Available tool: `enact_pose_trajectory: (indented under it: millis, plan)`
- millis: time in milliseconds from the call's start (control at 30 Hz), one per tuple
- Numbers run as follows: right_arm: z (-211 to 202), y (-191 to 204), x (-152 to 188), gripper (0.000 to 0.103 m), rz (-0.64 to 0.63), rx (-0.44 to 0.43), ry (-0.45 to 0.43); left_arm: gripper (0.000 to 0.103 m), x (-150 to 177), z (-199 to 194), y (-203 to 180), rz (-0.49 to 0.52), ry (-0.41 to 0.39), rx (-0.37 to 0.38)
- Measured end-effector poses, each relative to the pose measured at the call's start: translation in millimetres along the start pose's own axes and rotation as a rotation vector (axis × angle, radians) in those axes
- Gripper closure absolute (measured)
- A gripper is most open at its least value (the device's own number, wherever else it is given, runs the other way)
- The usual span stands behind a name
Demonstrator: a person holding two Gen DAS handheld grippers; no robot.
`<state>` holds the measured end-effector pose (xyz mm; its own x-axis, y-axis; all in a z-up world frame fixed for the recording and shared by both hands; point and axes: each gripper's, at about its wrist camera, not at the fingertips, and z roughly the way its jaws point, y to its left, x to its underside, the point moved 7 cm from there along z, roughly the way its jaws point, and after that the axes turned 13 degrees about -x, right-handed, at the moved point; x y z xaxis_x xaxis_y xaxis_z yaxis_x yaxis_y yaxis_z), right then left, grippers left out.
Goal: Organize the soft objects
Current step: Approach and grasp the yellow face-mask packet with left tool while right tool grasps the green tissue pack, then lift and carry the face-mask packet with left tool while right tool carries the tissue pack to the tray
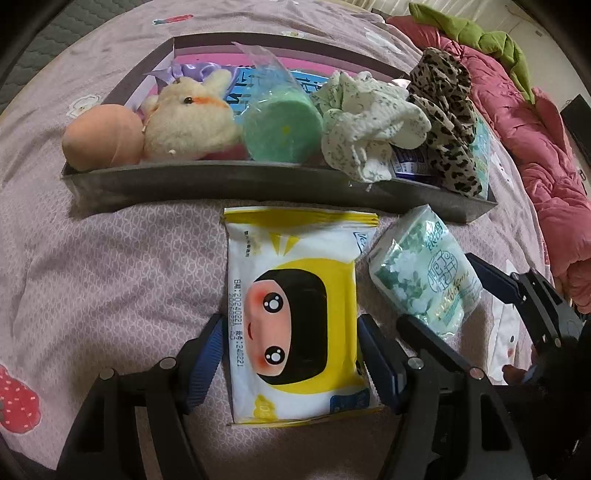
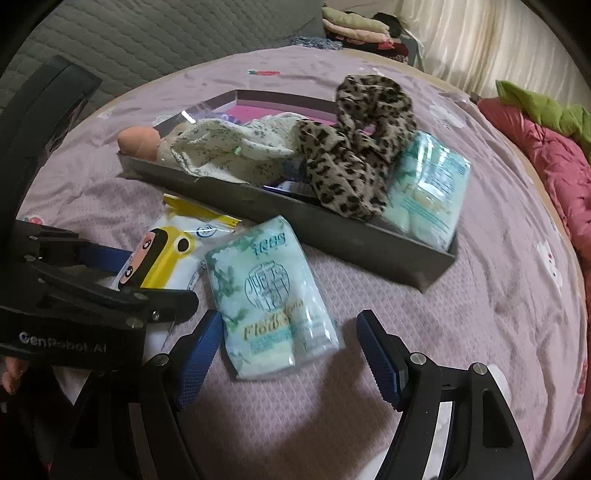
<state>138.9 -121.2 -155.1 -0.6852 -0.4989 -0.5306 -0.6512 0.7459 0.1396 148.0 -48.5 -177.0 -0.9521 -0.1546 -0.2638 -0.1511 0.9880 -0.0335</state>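
A yellow wet-wipe pack (image 1: 295, 314) with a cartoon face lies flat on the lilac bed sheet. My left gripper (image 1: 293, 356) is open and straddles it, with the blue pads close to both long edges. To its right lies a green floral tissue pack (image 2: 266, 295), whose lower part sits between the fingers of my open right gripper (image 2: 291, 354), nearer the left pad. Behind both packs stands a dark tray (image 1: 258, 184) holding a peach ball (image 1: 103, 136), a cream plush rabbit (image 1: 188, 122), a green round sponge (image 1: 280, 133), a floral cloth (image 1: 365, 125) and a leopard-print cloth (image 1: 443, 122).
Another tissue pack (image 2: 428, 192) leans at the tray's right end. A pink quilt (image 1: 535, 147) with a green cloth (image 1: 480, 33) on it is heaped along the bed's right side. Folded clothes (image 2: 354, 26) lie beyond the bed. A hand (image 2: 11, 369) shows at the left edge.
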Motion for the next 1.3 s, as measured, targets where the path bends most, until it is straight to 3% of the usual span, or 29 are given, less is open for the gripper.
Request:
enact_pose_trajectory:
  millis: [233,500,733,933,1300]
  plan:
    - [14.4,6.6,-6.4,0.027,-0.042,0.039,-0.004,0.032,2.0,1.2,29.7,-0.006,0.001,0.019]
    - [20.2,1.3,-8.2,0.027,-0.01,0.016,-0.021,0.032,-1.6,8.9,21.6,-0.01,-0.003,-0.008]
    - [10.7,-7.6,-2.5,0.039,0.028,0.015,-0.046,0.032,-4.2,10.1,17.0,-0.005,-0.015,-0.021]
    - [9.2,-10.6,-1.9,0.042,0.052,0.019,-0.052,0.032,-2.1,8.5,13.8,-0.004,-0.028,-0.027]
    - [6.2,-12.8,4.6,0.043,0.101,0.012,-0.05,0.044,4.2,3.6,24.9,0.001,-0.042,-0.023]
